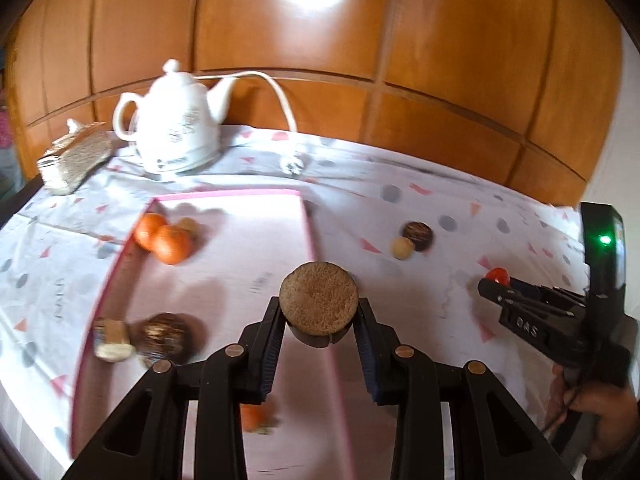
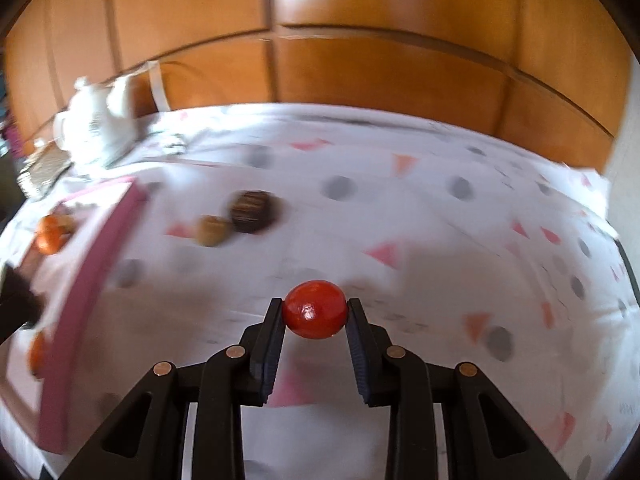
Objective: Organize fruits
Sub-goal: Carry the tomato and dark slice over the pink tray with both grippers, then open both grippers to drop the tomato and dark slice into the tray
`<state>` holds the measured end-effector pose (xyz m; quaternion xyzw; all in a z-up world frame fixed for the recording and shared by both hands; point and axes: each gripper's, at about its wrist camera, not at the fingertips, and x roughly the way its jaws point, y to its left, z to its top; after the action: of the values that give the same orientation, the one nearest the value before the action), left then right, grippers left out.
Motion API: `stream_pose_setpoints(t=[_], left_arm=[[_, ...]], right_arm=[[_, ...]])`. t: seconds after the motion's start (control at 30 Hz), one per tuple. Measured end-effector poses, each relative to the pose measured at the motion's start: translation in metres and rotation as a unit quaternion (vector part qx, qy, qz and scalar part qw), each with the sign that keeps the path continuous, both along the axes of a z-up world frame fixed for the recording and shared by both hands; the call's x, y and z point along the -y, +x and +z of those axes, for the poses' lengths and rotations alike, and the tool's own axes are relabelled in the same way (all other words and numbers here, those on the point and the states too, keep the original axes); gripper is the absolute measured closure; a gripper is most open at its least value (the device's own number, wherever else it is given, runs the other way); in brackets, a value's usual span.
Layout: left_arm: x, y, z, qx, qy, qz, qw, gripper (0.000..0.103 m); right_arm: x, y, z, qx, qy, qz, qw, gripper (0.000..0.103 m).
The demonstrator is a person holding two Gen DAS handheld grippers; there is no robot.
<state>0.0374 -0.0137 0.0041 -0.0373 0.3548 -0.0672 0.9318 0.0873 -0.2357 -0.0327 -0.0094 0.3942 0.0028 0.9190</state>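
Observation:
My left gripper is shut on a round brown fruit and holds it above the right rim of a pink-edged tray. In the tray lie two oranges, a dark brown fruit, a pale piece and a small orange fruit. My right gripper is shut on a red tomato above the cloth; it also shows in the left wrist view. A dark fruit and a small tan fruit lie on the cloth right of the tray.
A white teapot with a white cord stands at the back left, next to a woven box. A wooden panelled wall runs behind the table. The patterned tablecloth covers the table.

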Motion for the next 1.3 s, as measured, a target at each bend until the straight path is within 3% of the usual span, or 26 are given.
stream_pose_setpoints(t=[0.3,0.63,0.97,1.3], left_arm=[[-0.058,-0.007,-0.009,-0.008,0.002,0.062,0.9981,0.068],[-0.099,-0.014,-0.019,-0.017,-0.006,0.111,0.9937,0.068],[-0.102,-0.01,-0.027,-0.036,-0.008,0.123,0.9917,0.068],[-0.1,-0.012,-0.022,-0.024,0.0,0.128,0.9915,0.063]], right_arm=[[-0.076,-0.013,0.02,0.01,0.044,0.105,0.993,0.072],[-0.15,-0.017,0.036,0.013,0.073,0.201,0.977,0.072],[-0.178,-0.005,0.017,-0.024,0.084,0.219,0.972,0.071],[-0.172,-0.013,0.022,-0.01,0.094,0.208,0.974,0.07]])
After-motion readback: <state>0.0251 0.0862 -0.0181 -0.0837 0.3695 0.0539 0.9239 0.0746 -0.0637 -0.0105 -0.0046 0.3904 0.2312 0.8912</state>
